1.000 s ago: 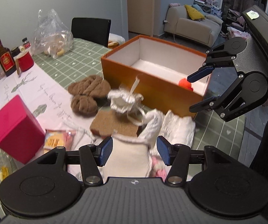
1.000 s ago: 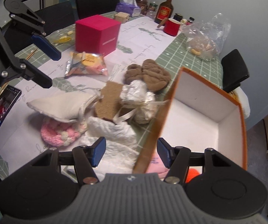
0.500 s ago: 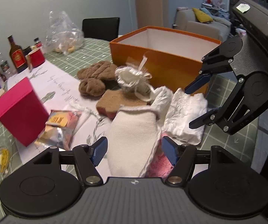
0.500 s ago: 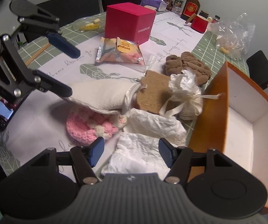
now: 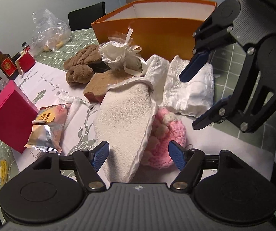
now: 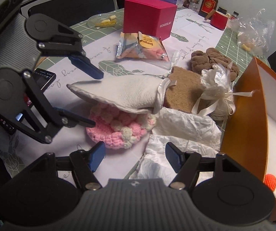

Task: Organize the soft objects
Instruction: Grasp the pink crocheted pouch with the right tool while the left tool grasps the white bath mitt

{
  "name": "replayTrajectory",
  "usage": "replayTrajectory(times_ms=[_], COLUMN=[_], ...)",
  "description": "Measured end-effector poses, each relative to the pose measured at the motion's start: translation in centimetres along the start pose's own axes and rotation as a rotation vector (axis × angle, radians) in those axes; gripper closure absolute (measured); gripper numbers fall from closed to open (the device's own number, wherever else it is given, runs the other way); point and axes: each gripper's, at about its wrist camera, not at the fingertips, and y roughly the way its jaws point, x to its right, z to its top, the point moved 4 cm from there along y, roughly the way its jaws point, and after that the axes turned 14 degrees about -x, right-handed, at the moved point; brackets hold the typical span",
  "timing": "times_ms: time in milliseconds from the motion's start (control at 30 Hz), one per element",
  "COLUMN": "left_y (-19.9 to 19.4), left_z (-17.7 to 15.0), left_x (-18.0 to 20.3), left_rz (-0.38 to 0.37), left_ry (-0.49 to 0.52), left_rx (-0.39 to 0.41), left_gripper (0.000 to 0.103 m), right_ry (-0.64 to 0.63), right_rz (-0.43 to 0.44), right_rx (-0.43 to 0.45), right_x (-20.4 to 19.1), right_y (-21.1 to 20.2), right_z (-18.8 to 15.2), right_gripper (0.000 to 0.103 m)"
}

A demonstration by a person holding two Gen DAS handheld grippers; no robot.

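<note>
A heap of soft things is seen on the counter (image 5: 253, 136), just beside an open orange box (image 5: 157, 36). On top of the heap a cream cloth pouch (image 5: 126, 113) is laid, tilted, over a pink crocheted piece (image 5: 166, 134). Beyond them a brown sponge (image 5: 97, 84), a white gauze bag tied with ribbon (image 5: 122, 55) and 2 brown knitted bundles (image 5: 80, 65) are found; crumpled white cloth (image 5: 188, 90) lies to the right, against the box wall.

The left tool (image 5: 138, 154) is held low over the near end of the pouch, released — its jaws have just been opening, and the pouch tip sits between them without either blue pad being pressed on it. In the right wrist view the same left tool (image 6: 97, 98) is seen with one finger above the pouch tip and the other beside the pink piece.

The right tool (image 6: 136, 154) is held above the white cloth (image 6: 176, 134) and the edge of the pink crocheted piece (image 6: 116, 132), also released; its jaws have just been opening too, with nothing gripped. Inside the orange box (image 6: 243, 111) a small orange knitted ball (image 6: 270, 181) is seen in a corner.

Farther off, a magenta cube box (image 6: 149, 17), a snack packet (image 6: 141, 46), a red cup (image 6: 218, 19) and a bottle (image 6: 209, 2) are set on the counter.
</note>
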Motion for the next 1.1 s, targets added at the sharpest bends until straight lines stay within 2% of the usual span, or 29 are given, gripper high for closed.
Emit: replayTrajectory(times_ms=[100, 200, 267, 333, 433, 633, 900, 1100], left_y=[0.2, -0.3, -0.5, -0.5, -0.2, 0.9, 2.0, 2.8], left_z=[0.2, 0.3, 0.3, 0.3, 0.0, -0.4, -0.4, 0.0], left_x=[-0.8, -2.2, -3.3, -4.5, -5.8, -7.1, -8.2, -9.1], left_rz=[-0.002, -0.041, -0.068, -0.072, -0.031, 0.023, -0.021, -0.029], left_ry=[-0.025, -0.081, -0.132, -0.191, -0.254, -0.301, -0.327, -0.373], left_rx=[-0.007, 0.013, 0.028, 0.034, 0.045, 0.044, 0.072, 0.007], left_gripper=[0.027, 0.032, 0.039, 0.04, 0.04, 0.04, 0.04, 0.062], right_ry=[0.009, 0.009, 0.006, 0.004, 0.003, 0.036, 0.085, 0.121], right_rz=[0.006, 0.009, 0.011, 0.014, 0.022, 0.028, 0.031, 0.005], right_rx=[0.003, -0.005, -0.01, -0.012, -0.013, -0.007, 0.01, 0.004], right_x=[0.2, 0.3, 0.2, 0.2, -0.1, -0.8, -2.2, -2.6], right_y=[0.0, 0.3, 0.4, 0.6, 0.9, 1.9, 3.6, 5.2], right_z=[-0.1, -0.2, -0.2, -0.2, 0.1, 1.3, 3.0, 3.7], right_gripper=[0.033, 0.032, 0.032, 0.032, 0.031, 0.023, 0.012, 0.01])
